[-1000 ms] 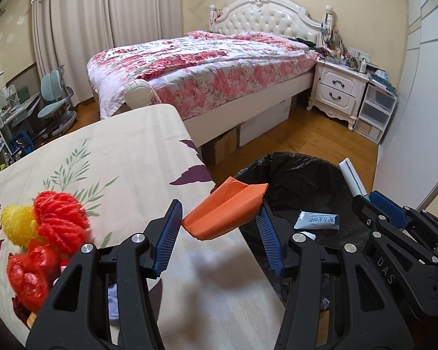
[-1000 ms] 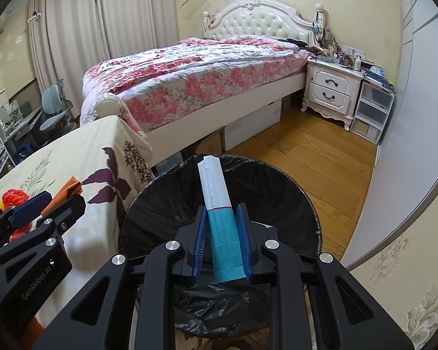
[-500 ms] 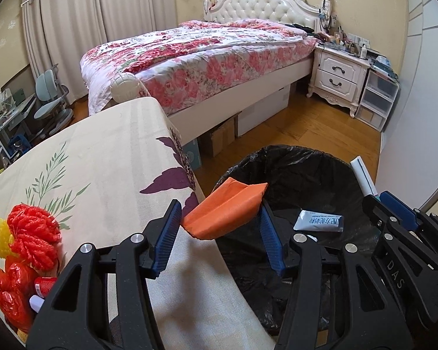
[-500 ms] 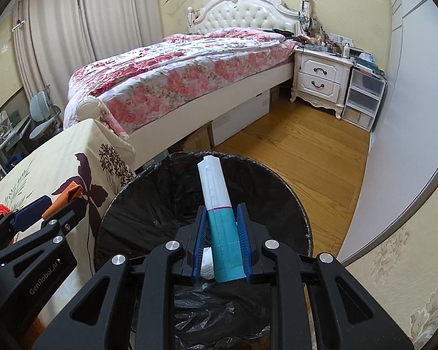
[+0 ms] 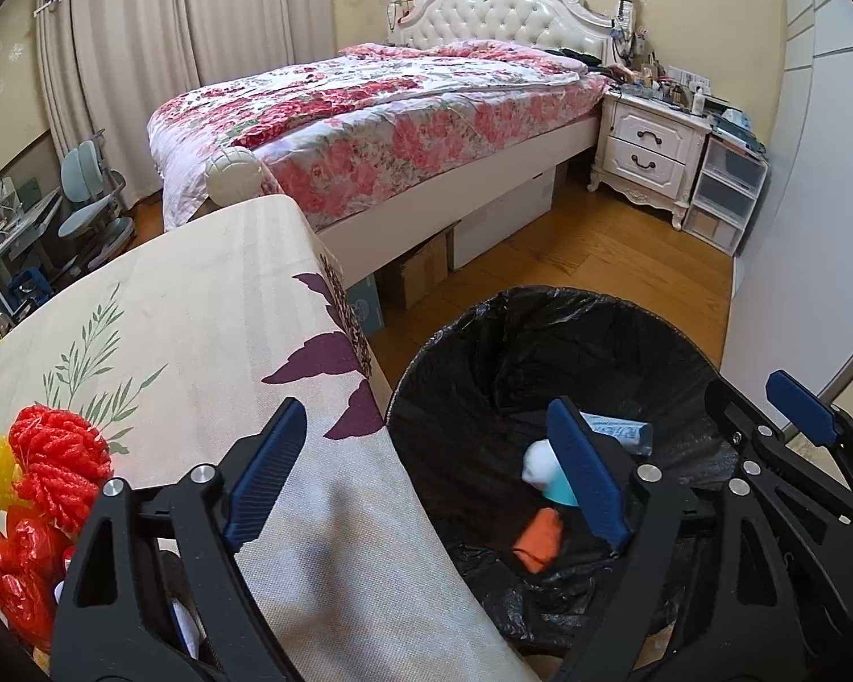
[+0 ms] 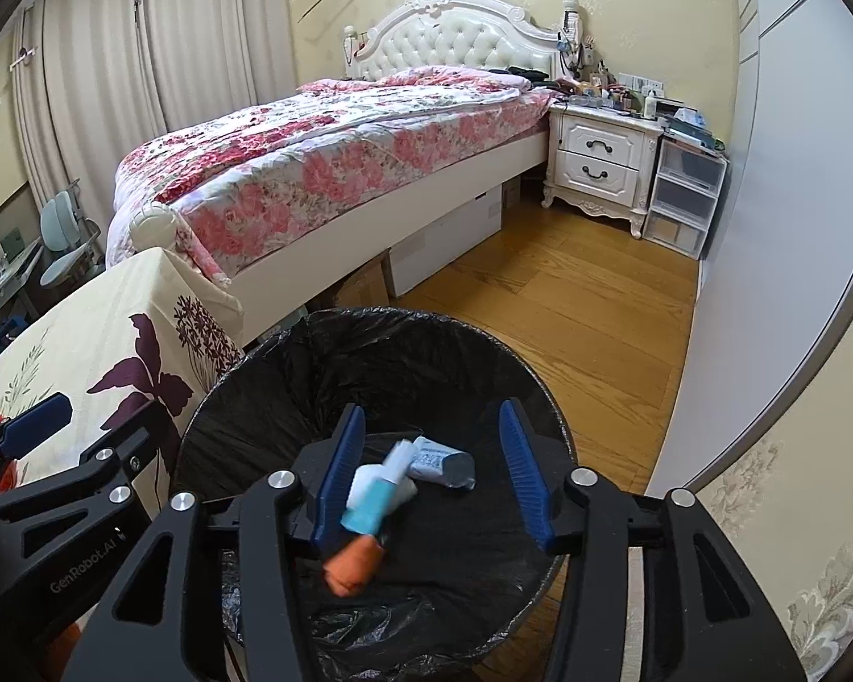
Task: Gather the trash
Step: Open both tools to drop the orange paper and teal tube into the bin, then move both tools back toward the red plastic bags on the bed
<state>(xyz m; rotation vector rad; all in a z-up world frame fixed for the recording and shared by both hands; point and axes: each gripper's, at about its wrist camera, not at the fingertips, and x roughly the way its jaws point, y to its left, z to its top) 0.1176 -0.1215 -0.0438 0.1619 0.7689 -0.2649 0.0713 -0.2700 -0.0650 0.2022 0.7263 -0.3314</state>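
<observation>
Both wrist views angled down, close – share trash bin point(image 5: 540, 341).

Bedroom: floral bed point(image 5: 404, 113), wood floor point(image 6: 586, 307)

A home bedroom: a flower-quilted bed point(image 6: 335, 170) with tufted headboard point(image 6: 455, 40) at twelve o'clock, a white nightstand point(image 6: 597, 165) at one, curtains point(image 6: 142, 57) at ten, wooden floor point(image 6: 568, 307).

"GenRobot.AI" on left tool point(image 6: 34, 426)
</observation>
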